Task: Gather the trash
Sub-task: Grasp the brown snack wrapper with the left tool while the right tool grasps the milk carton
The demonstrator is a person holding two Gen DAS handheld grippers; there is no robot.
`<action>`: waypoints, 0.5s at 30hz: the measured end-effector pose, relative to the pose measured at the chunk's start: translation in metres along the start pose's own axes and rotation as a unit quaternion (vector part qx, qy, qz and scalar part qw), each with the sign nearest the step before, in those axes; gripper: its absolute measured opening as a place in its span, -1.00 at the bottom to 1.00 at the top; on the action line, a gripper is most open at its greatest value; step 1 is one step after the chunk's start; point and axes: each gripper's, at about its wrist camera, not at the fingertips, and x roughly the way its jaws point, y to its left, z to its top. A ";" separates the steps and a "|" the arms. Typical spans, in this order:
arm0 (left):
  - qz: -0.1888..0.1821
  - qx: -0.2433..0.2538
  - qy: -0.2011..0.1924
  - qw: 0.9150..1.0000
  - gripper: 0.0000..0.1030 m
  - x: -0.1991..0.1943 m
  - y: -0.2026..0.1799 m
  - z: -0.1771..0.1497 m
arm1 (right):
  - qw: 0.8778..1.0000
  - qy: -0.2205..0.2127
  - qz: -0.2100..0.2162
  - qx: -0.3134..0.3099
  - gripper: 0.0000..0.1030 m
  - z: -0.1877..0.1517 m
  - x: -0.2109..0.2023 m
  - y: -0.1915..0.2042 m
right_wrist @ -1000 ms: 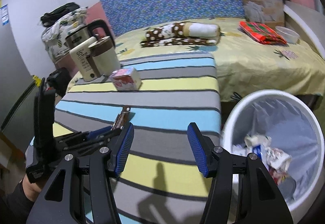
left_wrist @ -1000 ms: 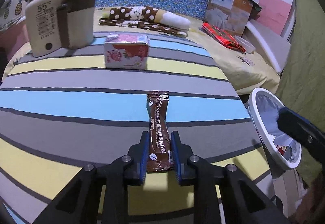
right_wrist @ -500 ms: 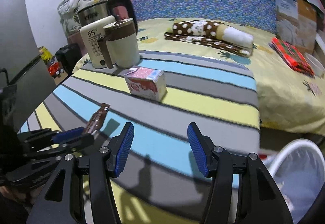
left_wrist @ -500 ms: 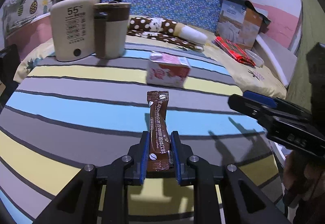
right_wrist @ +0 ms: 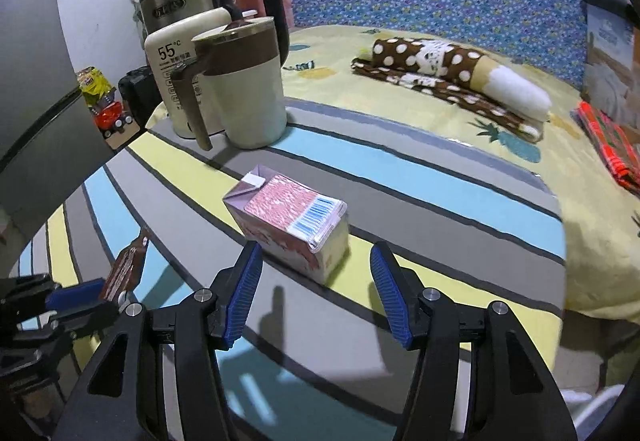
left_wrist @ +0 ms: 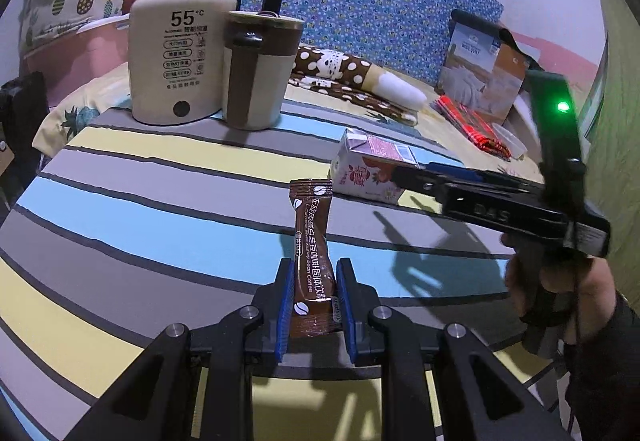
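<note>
Between the left tongs' (left_wrist: 312, 301) blue pads a brown coffee sachet (left_wrist: 313, 255) is clamped by its lower end and stands upright above the striped worktop (left_wrist: 160, 233). Just ahead of the right tongs (right_wrist: 316, 291), whose jaws have just been opening and hold nothing, a pink drink carton (right_wrist: 290, 221) lies on its side on the worktop, with a cream mug (right_wrist: 244, 89), a cream warmer (right_wrist: 176, 53) and a steel kettle (right_wrist: 180, 1) grouped beyond it.

mug (right_wrist: 244, 89) and kettle (right_wrist: 180, 1) crowd behind carton (right_wrist: 288, 229)
</note>
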 end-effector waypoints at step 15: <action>0.012 -0.031 -0.019 0.999 -0.58 -0.016 0.025 0.000 | 0.999 -0.019 -0.011 -0.029 0.13 -0.008 -0.016 0.041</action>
